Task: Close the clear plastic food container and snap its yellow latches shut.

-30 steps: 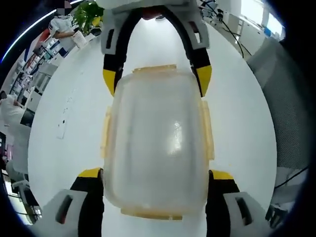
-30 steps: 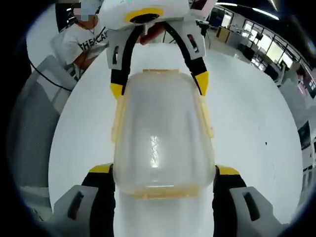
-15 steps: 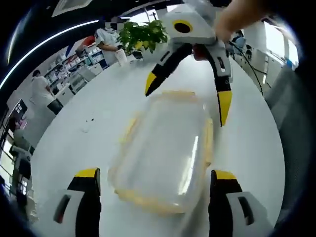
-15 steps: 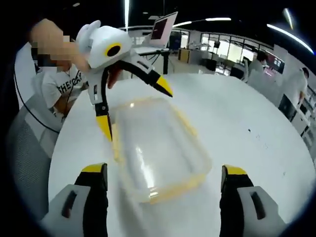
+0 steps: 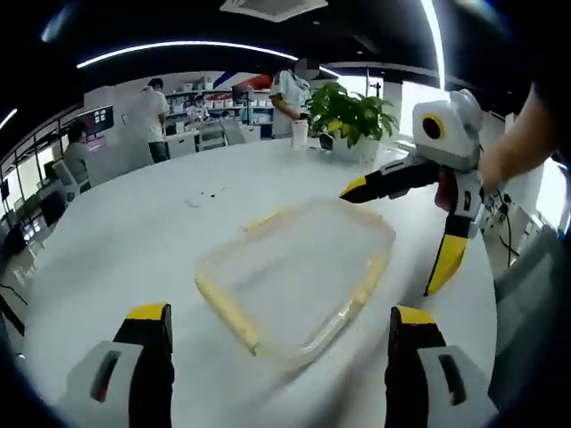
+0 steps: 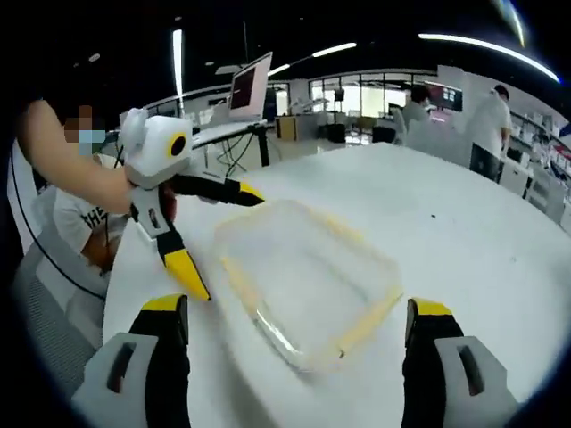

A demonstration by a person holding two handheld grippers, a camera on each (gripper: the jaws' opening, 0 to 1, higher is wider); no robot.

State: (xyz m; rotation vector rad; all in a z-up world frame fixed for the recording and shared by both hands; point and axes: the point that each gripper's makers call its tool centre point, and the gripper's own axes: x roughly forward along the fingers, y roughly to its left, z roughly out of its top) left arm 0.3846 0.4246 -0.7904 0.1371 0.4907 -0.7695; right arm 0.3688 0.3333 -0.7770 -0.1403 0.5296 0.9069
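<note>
Now the container (image 5: 299, 272) sits flat on the white table (image 5: 116, 241), lid on, its yellow latches (image 5: 227, 308) running along the edges; motion blur hides whether they are snapped down. Seen from the left gripper view, the left gripper (image 5: 278, 334) hangs over the near edge of the container with its jaws spread wide, one to each side, touching nothing. Across the container the right gripper (image 5: 397, 234) enters from the right, held in a hand (image 5: 504, 156), its two yellow-tipped jaws splayed apart, one reaching over the far right corner, the other pointing down beside the right edge. From the right gripper view the container (image 6: 308, 276) lies between the spread jaws of the right gripper (image 6: 299, 330), which grip nothing. The left gripper (image 6: 214, 241) comes in from the left in a hand (image 6: 107, 187), jaws wide, one tip near the far left corner of the container, the other just beside its left side. A potted plant (image 5: 352, 116) stands at the far edge of the table, and people stand among desks beyond.
</note>
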